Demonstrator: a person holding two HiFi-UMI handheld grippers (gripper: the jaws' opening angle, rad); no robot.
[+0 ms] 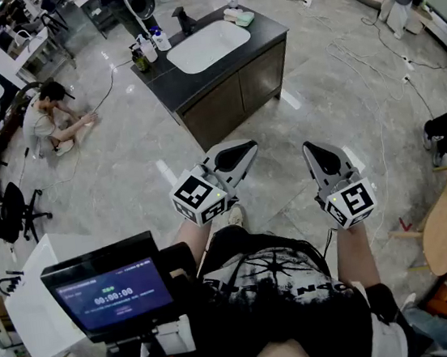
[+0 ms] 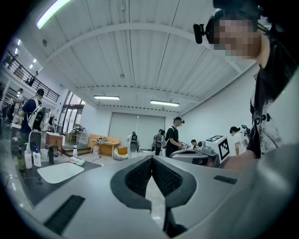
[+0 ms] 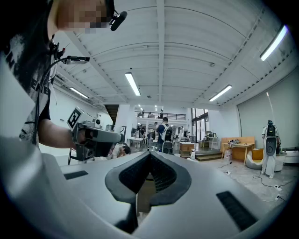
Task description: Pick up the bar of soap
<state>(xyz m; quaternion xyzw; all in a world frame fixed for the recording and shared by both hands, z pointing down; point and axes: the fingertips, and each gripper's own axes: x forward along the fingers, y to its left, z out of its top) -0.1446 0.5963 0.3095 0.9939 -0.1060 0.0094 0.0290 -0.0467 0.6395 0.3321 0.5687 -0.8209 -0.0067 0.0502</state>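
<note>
Left gripper (image 1: 246, 149) and right gripper (image 1: 310, 151) hover, fingers closed on nothing; the screen (image 1: 112, 294) reads 00:00:00

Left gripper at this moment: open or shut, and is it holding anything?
Shut and empty. In its own view the left gripper has its jaws together at the tips, with nothing between them.

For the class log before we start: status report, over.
Left gripper, right gripper: shut, empty. Soap on counter by the sink, well ahead, untouched. Only floor between.
</note>
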